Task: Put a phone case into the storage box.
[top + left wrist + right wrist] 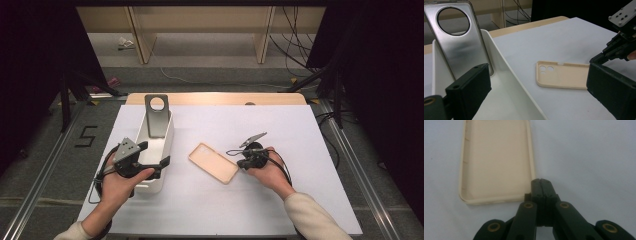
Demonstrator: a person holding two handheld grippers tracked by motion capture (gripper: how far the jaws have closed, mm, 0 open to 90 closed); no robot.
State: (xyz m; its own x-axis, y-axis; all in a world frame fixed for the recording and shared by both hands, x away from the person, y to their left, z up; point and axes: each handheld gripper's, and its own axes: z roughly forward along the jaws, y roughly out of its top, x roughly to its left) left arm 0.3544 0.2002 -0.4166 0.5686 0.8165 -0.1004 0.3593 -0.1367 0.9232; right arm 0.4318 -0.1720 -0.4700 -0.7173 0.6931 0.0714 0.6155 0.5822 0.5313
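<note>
A beige phone case (213, 162) (564, 75) (496, 160) lies inside-up on the white table cover. My right gripper (240, 163) (540, 182) is shut with nothing in it, and its tips rest right beside the case's near corner; I cannot tell whether they touch. It also shows from the left gripper view (599, 58). A silver phone case (156, 117) (464, 47) with a round camera hole leans upright at the far end of a white bin (167, 142) (499, 57). My left gripper (154, 154) (539, 75) hovers over the bin's near end with its jaws wide apart and nothing between them.
The white cover (225, 210) spreads over a wooden table whose far edge (215, 98) shows bare. Beyond it are furniture legs and loose cables on the floor. Metal rails run along both sides of the table, and a "5" (87, 136) is marked on the floor at the left.
</note>
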